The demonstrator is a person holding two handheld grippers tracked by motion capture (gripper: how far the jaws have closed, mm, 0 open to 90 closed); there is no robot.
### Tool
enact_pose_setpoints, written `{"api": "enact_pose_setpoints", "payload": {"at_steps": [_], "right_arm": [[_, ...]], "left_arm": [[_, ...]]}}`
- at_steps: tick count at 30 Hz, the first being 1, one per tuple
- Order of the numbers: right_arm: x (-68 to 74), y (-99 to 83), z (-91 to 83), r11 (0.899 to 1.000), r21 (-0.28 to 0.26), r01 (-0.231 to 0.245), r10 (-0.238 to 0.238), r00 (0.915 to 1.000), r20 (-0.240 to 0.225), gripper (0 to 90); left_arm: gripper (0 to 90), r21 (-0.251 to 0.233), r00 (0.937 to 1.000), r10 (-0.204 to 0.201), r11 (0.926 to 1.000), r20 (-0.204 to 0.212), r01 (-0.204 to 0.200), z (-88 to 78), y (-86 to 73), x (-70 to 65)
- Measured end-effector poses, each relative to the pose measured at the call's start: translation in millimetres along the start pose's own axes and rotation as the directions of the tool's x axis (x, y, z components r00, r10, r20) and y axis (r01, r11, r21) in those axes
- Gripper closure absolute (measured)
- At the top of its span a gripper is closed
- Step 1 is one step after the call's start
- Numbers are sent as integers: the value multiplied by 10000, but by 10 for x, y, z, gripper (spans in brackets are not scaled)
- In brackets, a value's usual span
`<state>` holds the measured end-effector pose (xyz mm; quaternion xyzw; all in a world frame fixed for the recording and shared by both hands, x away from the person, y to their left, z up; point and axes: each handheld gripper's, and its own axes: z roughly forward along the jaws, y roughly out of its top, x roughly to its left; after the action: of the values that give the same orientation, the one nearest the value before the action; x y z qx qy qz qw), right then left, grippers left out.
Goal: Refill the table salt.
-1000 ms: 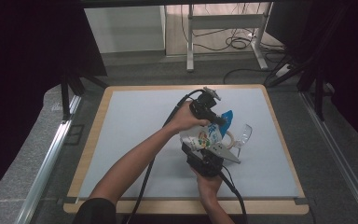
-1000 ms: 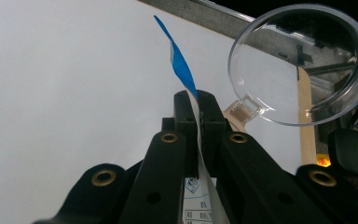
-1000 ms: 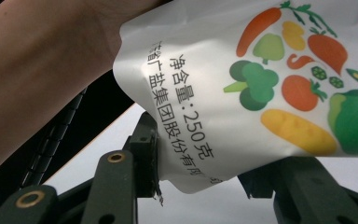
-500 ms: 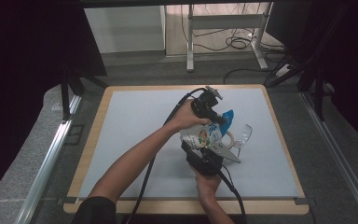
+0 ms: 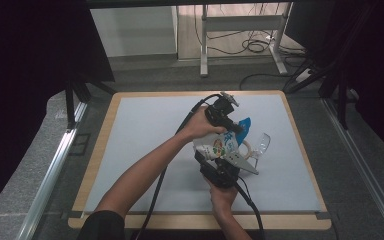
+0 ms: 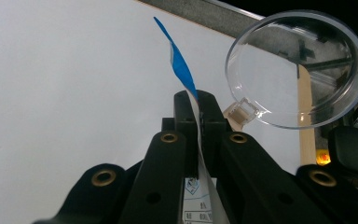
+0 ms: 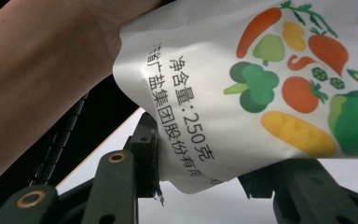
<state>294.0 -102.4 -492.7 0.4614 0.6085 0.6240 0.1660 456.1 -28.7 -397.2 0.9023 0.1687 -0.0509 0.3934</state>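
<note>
Gripping a white food pouch [image 5: 219, 146] from both ends above the pale blue mat [image 5: 130, 135]; left gripper [image 6: 198, 112] fully pinched on the pouch's flat blue-tipped top edge [image 6: 179, 65]; right gripper [image 7: 198, 158] approx. half open, jaws hugging the pouch's bottom corner, veg pics & Chinese print facing its cam; pads prob. pressing, contact partly hidden; pouch held tilted near mat centre-right, just beside a clear plastic cup [image 6: 298, 67] lying on its side w/ mouth toward the left cam; wooden table edge [image 5: 200, 221] frames the mat.
</note>
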Motion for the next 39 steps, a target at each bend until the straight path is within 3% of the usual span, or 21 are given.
{"api": "enact_pose_setpoints", "payload": {"at_steps": [39], "right_arm": [[-12, -8, 2, 10000, -58, -53, 53, 10000, -13, 569]], "left_arm": [[896, 13, 10000, 3, 10000, -12, -3, 19, 11, -12]]}}
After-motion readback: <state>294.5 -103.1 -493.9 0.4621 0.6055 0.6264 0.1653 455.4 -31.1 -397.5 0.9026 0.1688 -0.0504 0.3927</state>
